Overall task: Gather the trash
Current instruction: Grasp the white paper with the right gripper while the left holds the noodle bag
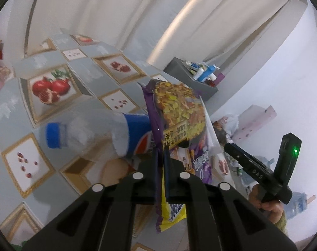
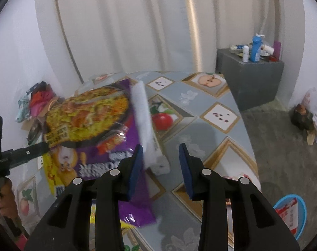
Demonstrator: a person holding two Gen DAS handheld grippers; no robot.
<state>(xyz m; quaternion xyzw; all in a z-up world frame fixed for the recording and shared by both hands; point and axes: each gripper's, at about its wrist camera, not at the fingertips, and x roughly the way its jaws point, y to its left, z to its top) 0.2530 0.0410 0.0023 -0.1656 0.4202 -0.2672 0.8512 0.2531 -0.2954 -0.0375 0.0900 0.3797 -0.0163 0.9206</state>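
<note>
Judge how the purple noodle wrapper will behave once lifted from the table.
The purple noodle wrapper looks like thin glossy film, so probably light and floppy. The left gripper is shut on one edge only; the free end may droop. Its sheen suggests it could slip.

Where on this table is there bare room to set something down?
Free: the patterned tablecloth ahead of the open right tongs, out to its far edge by the grey cabinet. Crowded: the near left, with the purple noodle packet, white pack and plastic bottle.
</note>
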